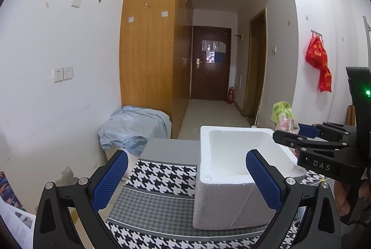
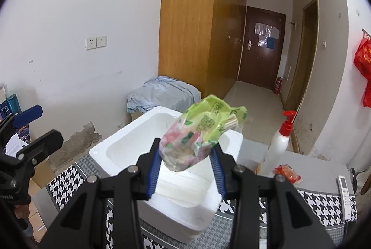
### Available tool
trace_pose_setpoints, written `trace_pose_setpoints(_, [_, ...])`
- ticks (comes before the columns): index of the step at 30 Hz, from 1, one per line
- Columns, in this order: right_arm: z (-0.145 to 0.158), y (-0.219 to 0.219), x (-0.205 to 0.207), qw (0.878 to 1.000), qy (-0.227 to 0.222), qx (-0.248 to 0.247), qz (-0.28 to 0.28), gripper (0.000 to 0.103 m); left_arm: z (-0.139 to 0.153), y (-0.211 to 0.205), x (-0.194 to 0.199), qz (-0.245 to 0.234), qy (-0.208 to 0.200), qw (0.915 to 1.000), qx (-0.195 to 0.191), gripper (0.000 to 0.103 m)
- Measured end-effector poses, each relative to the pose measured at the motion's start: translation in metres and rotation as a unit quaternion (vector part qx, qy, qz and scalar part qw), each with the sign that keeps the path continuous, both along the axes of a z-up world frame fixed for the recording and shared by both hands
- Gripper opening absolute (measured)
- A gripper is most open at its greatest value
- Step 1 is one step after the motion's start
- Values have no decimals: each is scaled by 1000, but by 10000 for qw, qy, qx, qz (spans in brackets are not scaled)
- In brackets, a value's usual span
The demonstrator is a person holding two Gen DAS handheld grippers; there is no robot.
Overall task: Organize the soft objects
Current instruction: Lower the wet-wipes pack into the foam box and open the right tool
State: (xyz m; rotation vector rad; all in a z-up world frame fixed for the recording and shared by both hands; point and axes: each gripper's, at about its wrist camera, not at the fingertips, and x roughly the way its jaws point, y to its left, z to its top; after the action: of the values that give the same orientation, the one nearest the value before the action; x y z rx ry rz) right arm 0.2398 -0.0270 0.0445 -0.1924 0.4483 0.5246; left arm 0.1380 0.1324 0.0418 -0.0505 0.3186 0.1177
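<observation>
Nearest in the right wrist view, the right gripper (image 2: 185,159), its blue-padded fingers (image 2: 153,166) clenched on the lower end of a crinkled green and pink plastic packet (image 2: 199,135). Packet held clear of everything, long axis running away from the fingers and up toward the far right, upper end loose and bunched. Directly beneath and beyond it, the white foam box (image 2: 162,156), open side up, standing on the houndstooth cloth (image 2: 324,202) near the front edge of the desk. Packet already hanging over the near part of the box mouth (so a short lowering and a release looks like all that remains, judged from this view alone). Interior of the box apparently bare apart from a pale liner or tray at the near wall; hard to tell which. To the right of the box, toward the desk's right side, a white pump bottle with a red top (image 2: 278,144), a small red packet (image 2: 287,173) just beside its base, and a white remote control (image 2: 345,188) at the right edge. In the left wrist view, the left gripper (image 1: 185,177) released, fingers wide apart and grasping nothing, facing the box's near left corner; the right gripper therefore the one placed to drop. Farther back, a pale blue cloth heap (image 2: 162,93) against the wall, then a tall wooden wardrobe (image 2: 190,28) and a dark door (image 2: 262,47) down the corridor.
</observation>
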Motion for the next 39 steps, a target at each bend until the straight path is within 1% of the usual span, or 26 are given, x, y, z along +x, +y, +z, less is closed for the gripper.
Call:
trace_pose_setpoints(7, [1, 16, 8, 9999, 1, -131, 84, 45, -1, 7, -7, 53, -4, 10000, -12, 102])
trace_pose_setpoints(11, [-1, 22, 14, 9998, 87, -163, 108, 45, 0, 13, -12, 147, -78, 9999, 5, 102])
trace_pose_setpoints(19, [-5, 22, 18, 9996, 118, -234, 87, 46, -2, 18, -16, 212, -93, 9997, -40, 102])
trace_pose_setpoints(22, [-7, 23, 21, 9995, 191, -255, 66, 48, -4, 22, -15, 223, -94, 9997, -85, 102])
trace_pose_setpoints(23, [-7, 23, 22, 9995, 221, -232, 58, 51, -4, 22, -14, 229, -79, 9997, -90, 102])
trace_pose_setpoints(24, [-7, 22, 23, 9994, 255, -209, 50, 58, -5, 23, -12, 238, -60, 9997, -98, 102])
trace_pose_setpoints(25, [-7, 23, 24, 9994, 276, -192, 56, 64, -6, 23, -12, 237, -48, 9996, -107, 102])
trace_pose_setpoints(26, [-7, 24, 23, 9995, 267, -172, 60, 78, -7, 24, -11, 221, -42, 9997, -124, 102])
trace_pose_setpoints(27, [-7, 23, 22, 9997, 219, -111, 48, 87, -7, 25, -10, 219, -41, 9997, -131, 102])
trace_pose_setpoints(30, [-5, 21, 20, 9998, 188, 2, 39, 89, -8, 25, -7, 195, -23, 9997, -139, 102])
trace_pose_setpoints(39, [-1, 12, 13, 9999, 160, 4, -4, 89, -8, 22, -7, 90, -16, 9998, -164, 102])
